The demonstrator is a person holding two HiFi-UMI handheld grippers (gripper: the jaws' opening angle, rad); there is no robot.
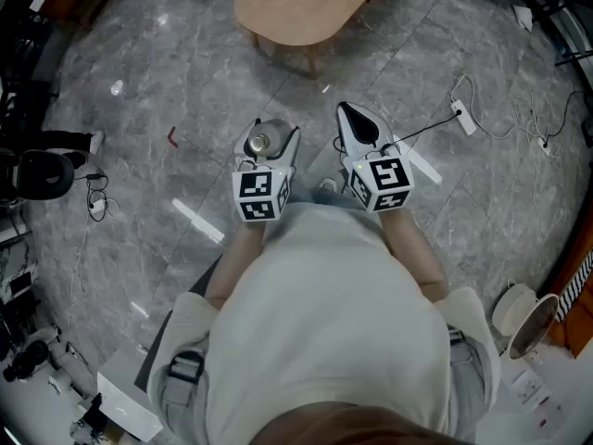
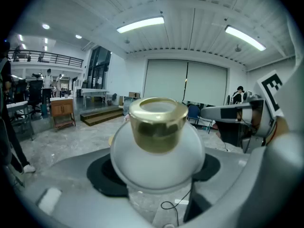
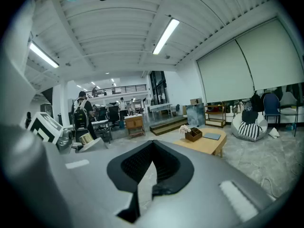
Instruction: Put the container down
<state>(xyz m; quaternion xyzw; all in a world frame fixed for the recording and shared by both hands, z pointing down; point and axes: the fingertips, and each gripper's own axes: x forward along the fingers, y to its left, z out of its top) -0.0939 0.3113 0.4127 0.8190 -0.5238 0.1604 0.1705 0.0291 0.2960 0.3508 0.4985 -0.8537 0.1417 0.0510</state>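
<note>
Currently clamped in the left gripper (image 1: 271, 137): the container (image 2: 156, 156), a rounded white jar with a gold lid (image 2: 158, 122), upright, lid on top. Held wide, dark pads (image 2: 102, 175) pressing on both flanks of the jar body. Seen from the head view just ahead of the person's chest, up in the air over the grey marble floor (image 1: 176, 82), resting on nothing. Right gripper (image 1: 348, 114) level beside it, near but not touching, pinched together at the tips with nothing between, only floor visible through the gap behind the pads. Ahead, well apart from both grippers, a light wooden table (image 1: 306, 3) with rounded ends; in the right gripper view carrying a small brown box (image 3: 193, 135) with pale flowers and a flat dark item, too small to tell further. To the right on the floor, a white power strip (image 1: 463, 117) with black cable trailing off. Background of both gripper views: big open hall, ceiling strip lights, desks, several people, too far for detail.
</note>
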